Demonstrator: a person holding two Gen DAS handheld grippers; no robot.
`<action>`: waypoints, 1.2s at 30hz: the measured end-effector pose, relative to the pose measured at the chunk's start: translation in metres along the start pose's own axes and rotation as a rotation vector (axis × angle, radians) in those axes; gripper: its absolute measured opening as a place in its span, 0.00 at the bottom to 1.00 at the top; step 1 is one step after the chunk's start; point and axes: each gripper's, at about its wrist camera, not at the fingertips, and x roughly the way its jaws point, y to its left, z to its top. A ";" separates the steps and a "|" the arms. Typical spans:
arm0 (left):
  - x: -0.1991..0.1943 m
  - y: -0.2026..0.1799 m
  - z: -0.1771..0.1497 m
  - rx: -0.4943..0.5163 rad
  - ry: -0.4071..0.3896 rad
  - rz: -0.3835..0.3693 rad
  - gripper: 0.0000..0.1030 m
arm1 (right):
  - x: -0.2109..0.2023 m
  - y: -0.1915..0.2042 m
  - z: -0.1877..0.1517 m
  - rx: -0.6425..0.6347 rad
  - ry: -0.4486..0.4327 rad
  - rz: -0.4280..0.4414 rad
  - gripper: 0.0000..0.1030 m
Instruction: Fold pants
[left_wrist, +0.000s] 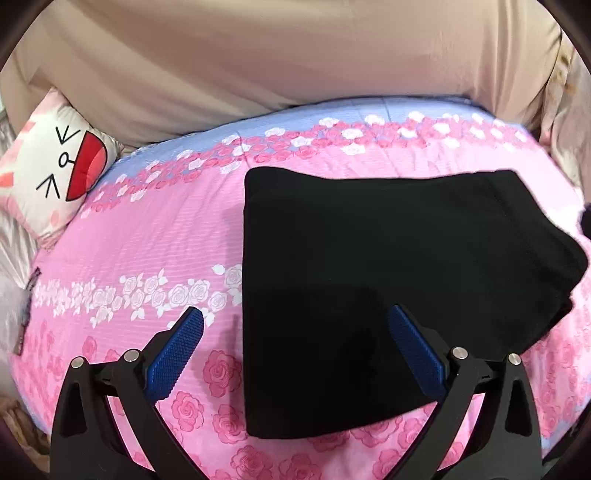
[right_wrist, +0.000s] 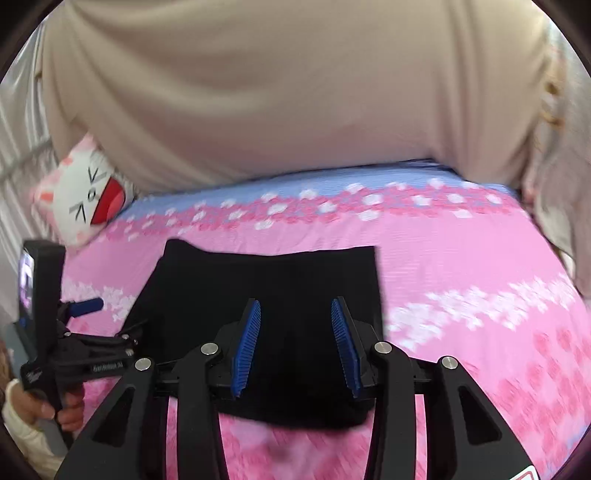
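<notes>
The black pants (left_wrist: 388, 295) are lying folded into a compact rectangle on the bed, on a pink rose-patterned sheet (left_wrist: 147, 240), with one looser corner sticking out on the side away from the cat-face pillow (left_wrist: 55, 173). The pillow is sitting well apart from the pants, at the sheet's far blue edge, against a beige cover (left_wrist: 295, 55).

The left gripper (left_wrist: 295, 325) is hovering over the pants' near edge with its blue pads (left_wrist: 177, 354) spread wide, gripping nothing.

The right gripper (right_wrist: 295, 317) is hanging above the pants with its jaws partly apart and nothing between its pads (right_wrist: 247, 343); no cloth is rising with it.
</notes>
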 end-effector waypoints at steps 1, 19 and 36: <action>0.002 -0.003 0.000 0.008 0.002 0.001 0.95 | 0.014 -0.002 -0.006 0.003 0.025 -0.021 0.37; 0.010 -0.005 -0.007 0.029 0.028 0.039 0.95 | 0.015 -0.026 -0.011 0.072 0.050 -0.030 0.47; 0.007 0.079 -0.020 -0.135 0.054 0.084 0.95 | 0.080 0.054 0.025 -0.022 0.139 0.131 0.61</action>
